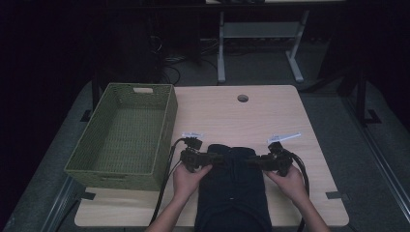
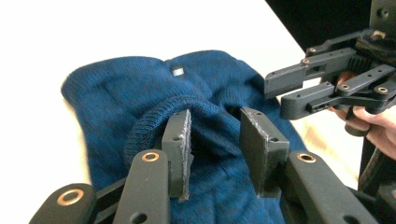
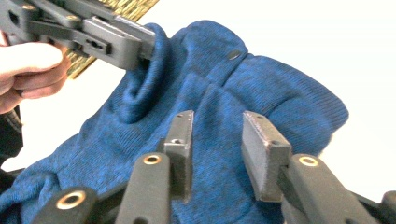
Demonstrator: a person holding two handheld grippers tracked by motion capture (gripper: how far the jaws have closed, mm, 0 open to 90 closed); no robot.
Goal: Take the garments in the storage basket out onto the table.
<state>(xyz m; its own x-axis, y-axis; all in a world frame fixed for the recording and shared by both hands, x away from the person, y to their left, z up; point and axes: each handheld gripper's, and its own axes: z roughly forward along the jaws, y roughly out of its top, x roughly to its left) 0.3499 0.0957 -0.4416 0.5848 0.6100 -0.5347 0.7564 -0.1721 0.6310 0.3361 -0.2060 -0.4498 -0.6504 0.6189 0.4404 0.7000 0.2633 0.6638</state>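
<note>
A dark blue knitted garment point(image 1: 232, 193) lies on the table near its front edge. In the left gripper view the garment point(image 2: 140, 93) has its ribbed hem curled up around one of my left gripper's point(image 2: 215, 114) jaws. A gap shows between the pads, so that gripper is open. My right gripper point(image 3: 217, 116) is open just above the garment point(image 3: 271, 93), with only cloth below its jaws. In the high view the left gripper point(image 1: 220, 159) and the right gripper point(image 1: 251, 162) point at each other across the garment's far end. The right gripper point(image 2: 280, 91) also appears opposite in the left gripper view.
A green woven basket point(image 1: 167, 125) stands at the table's left, close to my left hand. Two white labels point(image 1: 192, 134) point(image 1: 284, 137) lie on the wooden table point(image 1: 232, 116), which has a cable hole point(image 1: 242, 98) near its far edge. Cables trail from both grippers.
</note>
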